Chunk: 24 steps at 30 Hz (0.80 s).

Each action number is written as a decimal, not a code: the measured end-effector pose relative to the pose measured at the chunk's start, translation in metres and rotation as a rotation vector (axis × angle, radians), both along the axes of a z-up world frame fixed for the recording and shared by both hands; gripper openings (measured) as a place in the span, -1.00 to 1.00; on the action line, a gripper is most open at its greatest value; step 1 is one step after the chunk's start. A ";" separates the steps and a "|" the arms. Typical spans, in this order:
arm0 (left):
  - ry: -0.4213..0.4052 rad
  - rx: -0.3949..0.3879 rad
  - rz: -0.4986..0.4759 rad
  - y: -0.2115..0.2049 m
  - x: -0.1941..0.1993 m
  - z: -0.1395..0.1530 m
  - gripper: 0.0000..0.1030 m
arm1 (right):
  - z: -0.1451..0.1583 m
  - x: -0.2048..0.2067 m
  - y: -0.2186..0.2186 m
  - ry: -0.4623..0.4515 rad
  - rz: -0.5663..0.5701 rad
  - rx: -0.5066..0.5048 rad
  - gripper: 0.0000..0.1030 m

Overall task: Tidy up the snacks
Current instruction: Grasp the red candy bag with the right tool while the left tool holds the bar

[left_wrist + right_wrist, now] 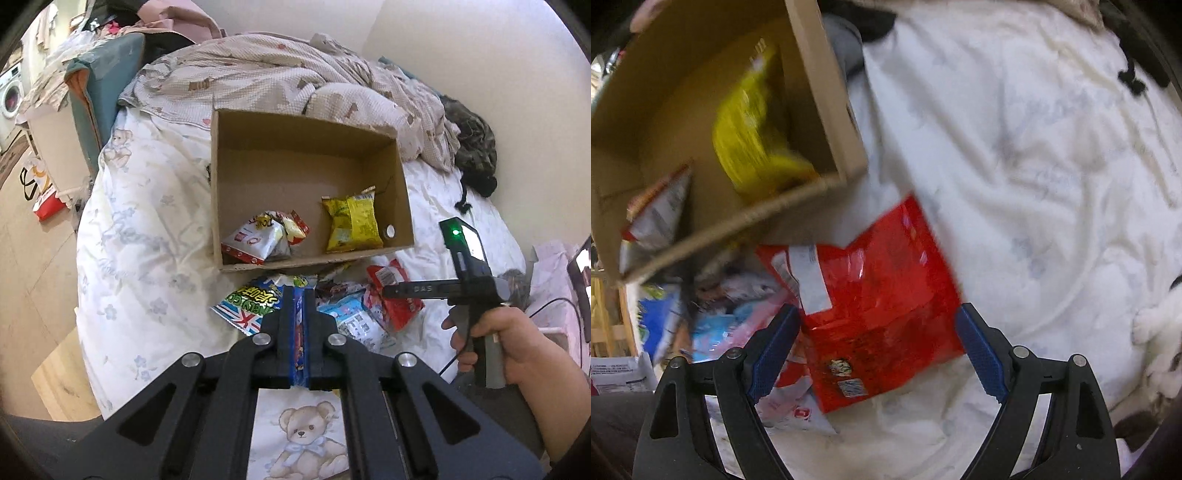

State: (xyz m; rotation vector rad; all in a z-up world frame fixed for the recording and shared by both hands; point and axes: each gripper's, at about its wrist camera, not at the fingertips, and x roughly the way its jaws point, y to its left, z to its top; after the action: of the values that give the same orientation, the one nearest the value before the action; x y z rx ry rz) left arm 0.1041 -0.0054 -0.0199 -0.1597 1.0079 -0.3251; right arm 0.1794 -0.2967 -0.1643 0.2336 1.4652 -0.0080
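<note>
My left gripper (299, 295) clamped on a blue-striped snack packet (243, 310), my right gripper (879, 332) spread wide astride a red packet (886, 295) on the bed (1034, 184), beyond them the cardboard box (402, 192) holding a yellow bag (352, 223) and a white-red bag (255, 240).

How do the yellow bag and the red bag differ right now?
The yellow bag lies inside the box; the red bag lies outside it on the bed. The open right gripper straddles the red bag; no gripper is near the yellow bag. Both are crinkly snack packets.
</note>
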 end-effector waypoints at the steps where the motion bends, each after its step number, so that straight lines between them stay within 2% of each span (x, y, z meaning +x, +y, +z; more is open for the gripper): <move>1: 0.010 -0.004 0.000 -0.001 0.001 -0.003 -0.99 | -0.003 -0.001 0.002 0.007 0.009 -0.017 0.69; 2: 0.018 -0.006 0.000 -0.002 0.001 -0.004 -0.99 | -0.002 -0.001 0.006 -0.003 0.028 -0.040 0.62; 3: 0.026 -0.008 -0.001 -0.003 0.003 -0.006 -0.99 | 0.000 -0.002 0.009 -0.016 0.043 -0.048 0.42; 4: 0.026 -0.008 -0.002 -0.004 0.003 -0.007 -0.99 | 0.004 -0.002 0.012 -0.031 0.060 -0.062 0.35; 5: 0.025 -0.003 -0.003 -0.006 0.003 -0.007 -0.99 | 0.009 -0.003 0.013 -0.048 0.072 -0.070 0.19; 9: 0.028 0.003 -0.002 -0.008 0.003 -0.008 -0.99 | 0.022 -0.011 0.002 -0.084 0.042 -0.042 -0.18; 14: 0.016 -0.008 0.057 0.006 0.003 -0.008 -0.99 | 0.051 -0.038 -0.015 -0.146 -0.010 -0.008 -0.37; 18: 0.042 -0.058 0.179 0.038 0.003 -0.009 -0.96 | 0.078 -0.064 -0.027 -0.220 -0.069 0.058 -0.53; 20: 0.083 -0.051 0.222 0.047 0.003 -0.018 -0.74 | 0.095 -0.078 -0.033 -0.282 -0.099 0.120 -0.59; 21: 0.116 -0.040 0.245 0.050 0.003 -0.024 -0.17 | 0.101 -0.080 -0.031 -0.305 -0.103 0.140 -0.63; 22: 0.143 -0.034 0.264 0.053 0.002 -0.031 0.50 | 0.110 -0.087 -0.030 -0.346 -0.105 0.164 -0.65; 23: 0.166 -0.042 0.294 0.056 0.000 -0.039 0.67 | 0.114 -0.089 -0.031 -0.374 -0.105 0.187 -0.69; 24: 0.182 -0.060 0.309 0.057 -0.001 -0.046 0.72 | 0.123 -0.094 -0.030 -0.417 -0.101 0.226 -0.72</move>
State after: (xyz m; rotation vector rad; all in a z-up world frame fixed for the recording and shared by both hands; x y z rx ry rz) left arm 0.1033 0.0518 -0.0657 -0.4008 1.1345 -0.0586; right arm 0.0849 -0.3272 -0.0413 0.4647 1.0363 0.1183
